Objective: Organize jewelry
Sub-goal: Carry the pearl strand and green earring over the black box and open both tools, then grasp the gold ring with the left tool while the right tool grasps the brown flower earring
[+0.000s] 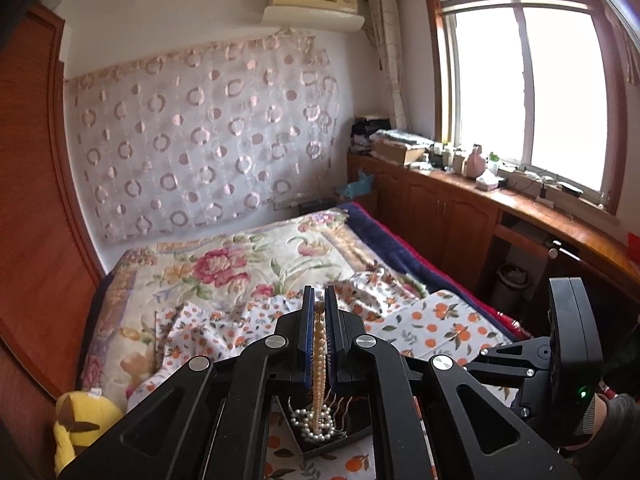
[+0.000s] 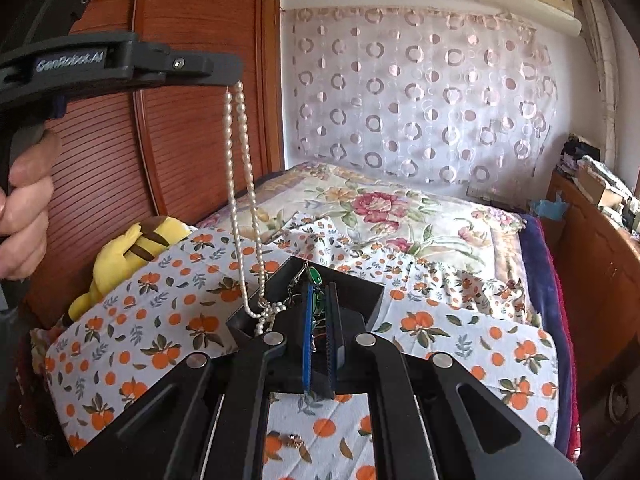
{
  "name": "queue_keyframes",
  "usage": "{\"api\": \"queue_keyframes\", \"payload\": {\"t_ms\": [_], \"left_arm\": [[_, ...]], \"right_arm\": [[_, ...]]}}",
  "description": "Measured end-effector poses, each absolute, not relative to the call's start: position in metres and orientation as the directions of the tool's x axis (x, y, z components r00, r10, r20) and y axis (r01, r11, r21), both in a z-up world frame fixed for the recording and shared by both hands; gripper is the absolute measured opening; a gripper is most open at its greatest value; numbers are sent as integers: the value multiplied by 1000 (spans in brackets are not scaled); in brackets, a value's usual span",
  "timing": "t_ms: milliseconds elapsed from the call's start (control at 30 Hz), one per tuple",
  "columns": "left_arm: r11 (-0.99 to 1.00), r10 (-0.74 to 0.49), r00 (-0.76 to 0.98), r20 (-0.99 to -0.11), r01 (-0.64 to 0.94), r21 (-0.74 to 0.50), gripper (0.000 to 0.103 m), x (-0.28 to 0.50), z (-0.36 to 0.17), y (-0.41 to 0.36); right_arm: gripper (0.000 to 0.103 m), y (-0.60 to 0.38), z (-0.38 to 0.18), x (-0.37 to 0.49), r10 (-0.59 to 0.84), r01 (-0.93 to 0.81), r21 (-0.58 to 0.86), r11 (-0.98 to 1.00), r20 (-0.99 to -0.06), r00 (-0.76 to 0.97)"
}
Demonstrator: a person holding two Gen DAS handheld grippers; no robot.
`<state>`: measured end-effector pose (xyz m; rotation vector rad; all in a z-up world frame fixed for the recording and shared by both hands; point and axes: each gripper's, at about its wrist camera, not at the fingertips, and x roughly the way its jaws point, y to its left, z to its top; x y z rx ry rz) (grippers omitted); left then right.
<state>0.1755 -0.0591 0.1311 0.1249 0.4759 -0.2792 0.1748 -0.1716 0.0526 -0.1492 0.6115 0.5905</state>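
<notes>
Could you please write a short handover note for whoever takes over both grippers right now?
Left gripper: shut on the pearl necklace, lifted so the strand hangs down; its lower end is still in the black tray.
Right gripper: shut on a green-stone chain piece over the same tray.
The tray sits on the orange-print cloth on the bed, with white beads tangled inside. A small gold piece lies loose on the cloth.
Done: both pieces gripped.
Left: pull them apart, lay each out, sort the rest.

Bed (image 2: 440,216) w/ orange-print cloth (image 2: 160,312); black tray (image 2: 360,292), yellow plush (image 2: 132,248), small trinket (image 2: 294,440) on it.
</notes>
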Motion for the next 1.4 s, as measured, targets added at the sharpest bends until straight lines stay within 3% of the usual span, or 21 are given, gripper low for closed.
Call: {"api": "queue_keyframes", "payload": {"t_ms": [467,533,567,967,1100,1333,1400], "left_arm": [[960,-213,818,-534,276,40,7,186,86,-45],[961,-213,816,-538,273,34,18,183,82,-44],[962,-212,816,-538,272,34,24,183,81,-42],[967,-187,797,-574,252,34,25,152,44,-24],[969,-182,793,-582,246,33,31,139,33,-19],[970,-175,779,-602,243,33,32,124,14,-14],[970,-171,777,-606,239,32,37,120,9,-12]], "right_arm": [[9,-153,11,199,444,-549,56,834,-658,608],[29,-152,11,200,443,-548,55,834,-660,607],[32,-152,11,200,443,-548,57,835,-660,607],[33,-166,10,174,449,-555,47,831,-645,618],[33,-173,8,158,463,-557,63,828,-638,615],[33,-180,-5,136,459,-563,59,824,-652,604],[33,-183,-10,132,457,-564,59,824,-659,598]]}}
